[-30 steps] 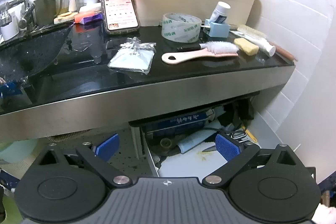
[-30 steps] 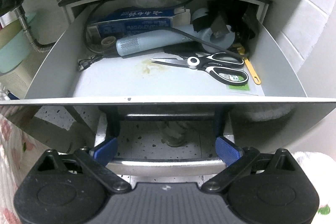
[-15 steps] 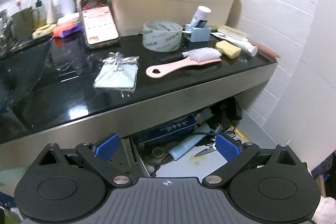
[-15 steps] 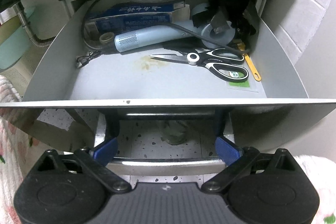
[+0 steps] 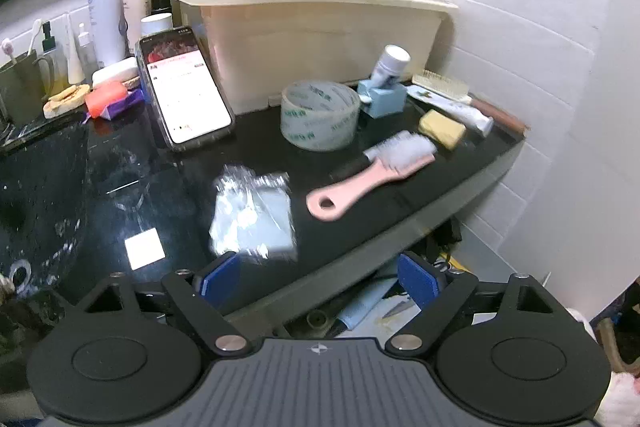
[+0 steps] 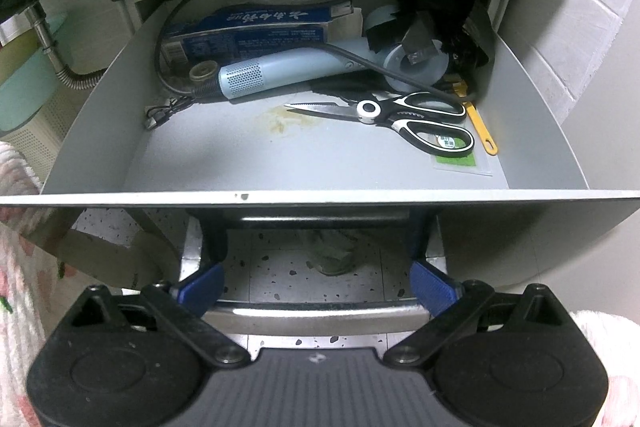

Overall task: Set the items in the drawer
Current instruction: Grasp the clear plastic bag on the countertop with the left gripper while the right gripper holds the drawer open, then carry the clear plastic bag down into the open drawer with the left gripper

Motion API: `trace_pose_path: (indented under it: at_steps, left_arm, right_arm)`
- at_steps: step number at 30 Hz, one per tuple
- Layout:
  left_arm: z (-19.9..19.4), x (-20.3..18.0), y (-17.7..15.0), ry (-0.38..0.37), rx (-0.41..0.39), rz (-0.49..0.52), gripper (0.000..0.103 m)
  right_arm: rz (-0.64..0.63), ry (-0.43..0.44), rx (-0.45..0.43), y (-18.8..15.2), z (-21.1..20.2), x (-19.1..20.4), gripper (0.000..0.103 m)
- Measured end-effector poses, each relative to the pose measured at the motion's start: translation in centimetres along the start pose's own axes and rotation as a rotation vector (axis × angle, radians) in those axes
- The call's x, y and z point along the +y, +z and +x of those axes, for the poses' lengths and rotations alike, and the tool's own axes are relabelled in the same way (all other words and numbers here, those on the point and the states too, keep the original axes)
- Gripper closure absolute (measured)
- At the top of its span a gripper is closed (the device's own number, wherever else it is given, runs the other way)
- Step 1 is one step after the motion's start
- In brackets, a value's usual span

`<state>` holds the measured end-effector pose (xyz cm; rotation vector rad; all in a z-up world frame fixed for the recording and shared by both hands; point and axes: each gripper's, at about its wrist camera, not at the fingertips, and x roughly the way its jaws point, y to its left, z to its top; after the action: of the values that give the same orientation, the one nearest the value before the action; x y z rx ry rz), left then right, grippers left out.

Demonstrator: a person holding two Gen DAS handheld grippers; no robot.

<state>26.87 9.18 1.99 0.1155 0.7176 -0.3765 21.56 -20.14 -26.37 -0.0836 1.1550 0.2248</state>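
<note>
Left gripper [image 5: 318, 281] hangs over the front edge of the black counter [image 5: 192, 163]. Its jaws are closing, though they stand wide apart and nothing lies between them. Just beyond the left pad lies a clear plastic packet [image 5: 252, 215], blurred in this view and not touched by either pad.

On the counter, right of the packet, lies a pink brush [image 5: 372, 175], its handle toward the gripper. Behind it stands a roll of clear tape [image 5: 320, 115]. A lit phone [image 5: 184, 87] leans against a cream plastic bin [image 5: 312, 27]. A yellow soap bar [image 5: 442, 129] lies near the right end of the counter.

Right gripper [image 6: 316, 287] points down at the front of the open grey drawer [image 6: 320, 195], jaws wide apart and holding nothing. A steel bar [image 6: 316, 317] runs across just below the two pads; contact cannot be told.

Inside the drawer, at the rear, lie a blue box [image 6: 256, 31] and a pale blue hair dryer [image 6: 288, 71]. Black-handled scissors [image 6: 400, 119] lie at the right, touching a yellow tool [image 6: 482, 131]. The front of the drawer floor is bare.
</note>
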Motion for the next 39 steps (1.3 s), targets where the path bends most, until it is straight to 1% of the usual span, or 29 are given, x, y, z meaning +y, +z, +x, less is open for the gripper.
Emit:
trace_pose_path:
  at_steps: [1,3,6,7,9,10,11,12,14,18,21,25,27,31,32,35,39]
  left_arm:
    - [0.4,0.2,0.7,0.006,0.015,0.000,0.021]
    - [1.3,0.7,2.1,0.009,0.053,0.006,0.034]
    - [3.1,1.5,4.4,0.015,0.121,-0.017,0.048]
    - [3.8,1.8,5.0,0.019,0.145,-0.028,0.049]
    - [5.2,2.3,6.2,0.028,0.195,-0.050,0.057]
    - [6.0,2.6,6.8,0.033,0.226,-0.058,0.059]
    - [6.7,2.9,7.3,0.037,0.258,-0.063,0.064]
    - [7.4,3.2,7.7,0.039,0.289,-0.072,0.073]
    - [8.6,3.6,8.4,0.051,0.339,-0.087,0.082]
    - [10.3,3.8,9.3,0.105,0.395,-0.076,0.082]
    - [11.2,4.0,9.7,0.101,0.437,-0.083,0.082]
    - [11.7,3.9,9.8,0.105,0.447,-0.078,0.084]
    - [11.8,3.9,9.8,0.112,0.434,-0.080,0.091]
    - [11.5,4.5,9.6,0.104,0.405,-0.122,0.095]
    - [11.3,4.6,9.5,0.099,0.399,-0.134,0.099]
    - [9.9,4.3,9.2,0.107,0.365,-0.138,0.099]
    - [6.8,3.7,8.5,0.072,0.312,-0.139,0.099]
  right_arm:
    - [0.000,0.001,0.001,0.0,0.0,0.0,0.003]
    - [-0.001,0.001,0.000,0.1,0.0,0.0,0.003]
    - [-0.001,0.002,-0.008,0.0,-0.1,0.0,0.003]
    - [-0.001,0.002,-0.012,-0.1,-0.1,0.0,0.003]
    - [0.000,0.001,-0.016,-0.1,-0.1,0.0,0.003]
    - [0.000,0.001,-0.017,-0.1,-0.2,0.0,0.003]
    - [0.000,0.001,-0.018,-0.1,-0.2,0.0,0.003]
    - [0.000,0.002,-0.019,0.0,-0.2,0.0,0.003]
    - [-0.001,0.003,-0.020,-0.1,-0.2,0.1,0.002]
    - [0.000,0.005,-0.024,-0.1,-0.2,0.0,0.002]
    - [-0.001,0.007,-0.023,0.0,-0.2,0.0,0.001]
    - [0.000,0.007,-0.024,0.0,-0.2,0.0,0.001]
    - [0.000,0.006,-0.024,0.0,-0.2,0.0,0.001]
    - [0.000,0.006,-0.026,0.0,-0.1,0.0,0.001]
    - [0.000,0.006,-0.027,0.0,-0.1,0.0,0.001]
    - [0.000,0.006,-0.026,0.0,-0.1,0.0,0.001]
    - [0.000,0.007,-0.025,0.0,-0.1,0.0,0.001]
